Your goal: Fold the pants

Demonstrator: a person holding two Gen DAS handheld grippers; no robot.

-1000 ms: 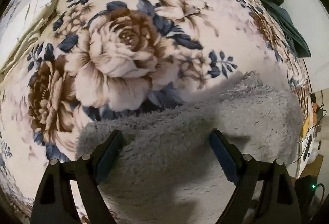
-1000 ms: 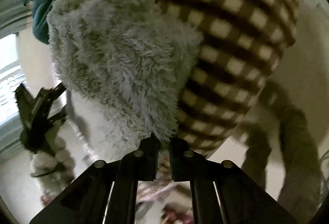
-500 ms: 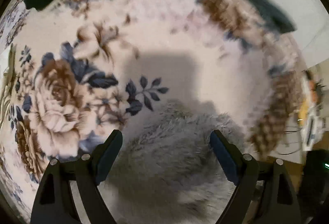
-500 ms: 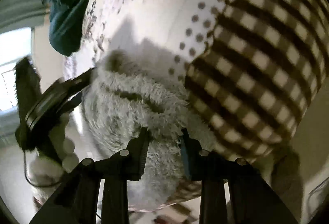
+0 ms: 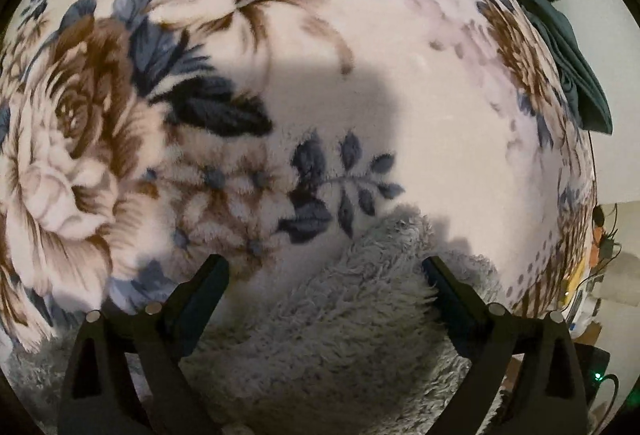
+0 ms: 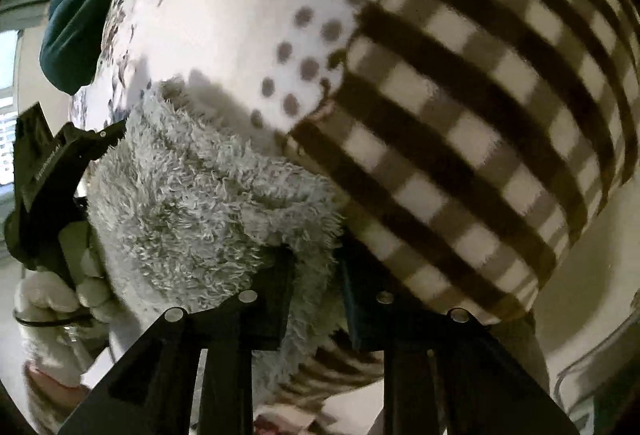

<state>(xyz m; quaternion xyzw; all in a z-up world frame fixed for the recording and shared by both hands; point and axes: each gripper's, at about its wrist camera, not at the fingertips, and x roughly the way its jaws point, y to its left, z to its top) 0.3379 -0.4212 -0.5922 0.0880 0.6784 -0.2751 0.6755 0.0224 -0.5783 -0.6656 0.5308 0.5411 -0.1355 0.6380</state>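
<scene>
While both claws open, pants (image 5: 340, 335) lie btwn.

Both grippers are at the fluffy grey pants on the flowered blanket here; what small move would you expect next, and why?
Probably let go and draw both grippers back. The grey pants already lie bunched on the flowered blanket. The left gripper is opening wide, its pads off the fleece; the right gripper is opening too, with fleece between its fingers, so the fold looks laid down.
</scene>
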